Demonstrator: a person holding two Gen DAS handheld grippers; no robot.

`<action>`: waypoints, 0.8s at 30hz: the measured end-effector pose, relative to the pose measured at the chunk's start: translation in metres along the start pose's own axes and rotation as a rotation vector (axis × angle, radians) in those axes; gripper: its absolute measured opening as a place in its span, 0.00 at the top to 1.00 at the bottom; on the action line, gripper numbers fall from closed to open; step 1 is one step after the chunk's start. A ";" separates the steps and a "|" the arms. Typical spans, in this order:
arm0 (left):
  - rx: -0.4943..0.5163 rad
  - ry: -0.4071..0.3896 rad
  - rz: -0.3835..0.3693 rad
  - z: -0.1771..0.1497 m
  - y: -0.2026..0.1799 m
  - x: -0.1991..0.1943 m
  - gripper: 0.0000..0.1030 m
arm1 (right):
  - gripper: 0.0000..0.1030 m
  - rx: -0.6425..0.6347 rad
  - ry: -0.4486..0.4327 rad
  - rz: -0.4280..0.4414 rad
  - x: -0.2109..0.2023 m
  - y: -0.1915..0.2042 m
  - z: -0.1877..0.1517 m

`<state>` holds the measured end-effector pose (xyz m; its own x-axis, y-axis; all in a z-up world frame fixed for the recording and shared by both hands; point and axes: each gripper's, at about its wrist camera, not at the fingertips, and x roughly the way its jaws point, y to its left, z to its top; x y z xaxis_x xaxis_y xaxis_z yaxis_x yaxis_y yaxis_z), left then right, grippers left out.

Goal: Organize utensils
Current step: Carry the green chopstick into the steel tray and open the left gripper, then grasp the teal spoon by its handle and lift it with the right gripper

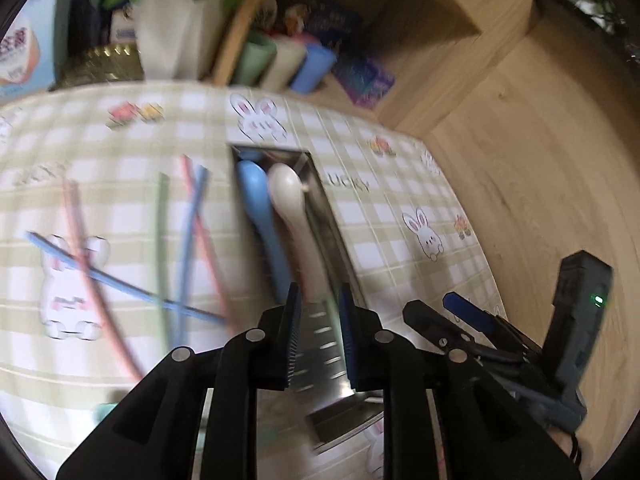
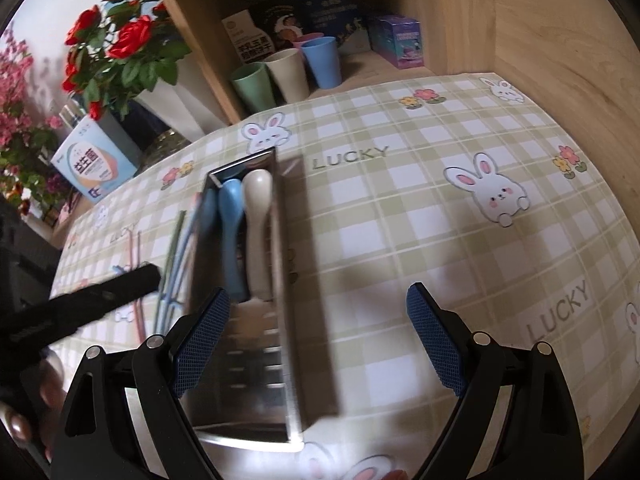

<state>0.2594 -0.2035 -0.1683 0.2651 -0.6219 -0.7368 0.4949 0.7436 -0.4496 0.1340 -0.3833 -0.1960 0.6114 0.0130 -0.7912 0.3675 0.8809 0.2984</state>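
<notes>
On the checked surface (image 2: 400,208), near its back edge: metal tray (image 2: 256,360) holding blue spoon (image 2: 232,232) and cream spoon (image 2: 258,216). Left gripper (image 1: 318,332) hovering above tray, jaws narrowly parted, grasping nothing; right gripper (image 2: 320,340) spread wide. Coloured chopsticks (image 1: 120,260) lying scattered left of tray.

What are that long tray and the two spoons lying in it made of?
The long shiny rectangular tray looks like stainless steel: mirror-like walls and punched slots in its floor. The pale blue spoon and the cream spoon look like matte plastic, possibly wheat-straw composite; no gloss shows.
</notes>
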 end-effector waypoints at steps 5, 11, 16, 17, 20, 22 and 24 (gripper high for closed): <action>-0.043 -0.070 0.090 -0.013 0.046 -0.046 0.82 | 0.16 -0.017 -0.006 0.014 0.000 0.024 -0.009; -0.116 -0.071 0.229 -0.046 0.099 -0.068 0.81 | 0.16 -0.006 -0.016 0.045 0.006 0.051 -0.025; -0.188 -0.039 0.252 -0.067 0.121 -0.068 0.80 | 0.16 -0.071 0.001 0.059 0.009 0.068 -0.032; -0.195 -0.039 0.256 -0.068 0.123 -0.069 0.80 | 0.16 -0.085 0.005 0.068 0.009 0.071 -0.033; -0.196 -0.053 0.275 -0.068 0.126 -0.074 0.80 | 0.16 -0.123 0.002 0.068 0.006 0.077 -0.035; -0.185 -0.067 0.284 -0.066 0.125 -0.077 0.80 | 0.16 -0.139 0.008 0.075 0.006 0.081 -0.036; -0.172 -0.077 0.295 -0.066 0.125 -0.080 0.79 | 0.16 -0.156 0.014 0.080 0.006 0.086 -0.038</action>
<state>0.2454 -0.0451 -0.1988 0.4407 -0.3856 -0.8106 0.2423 0.9206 -0.3062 0.1423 -0.2896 -0.1957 0.6238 0.0915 -0.7762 0.2046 0.9393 0.2752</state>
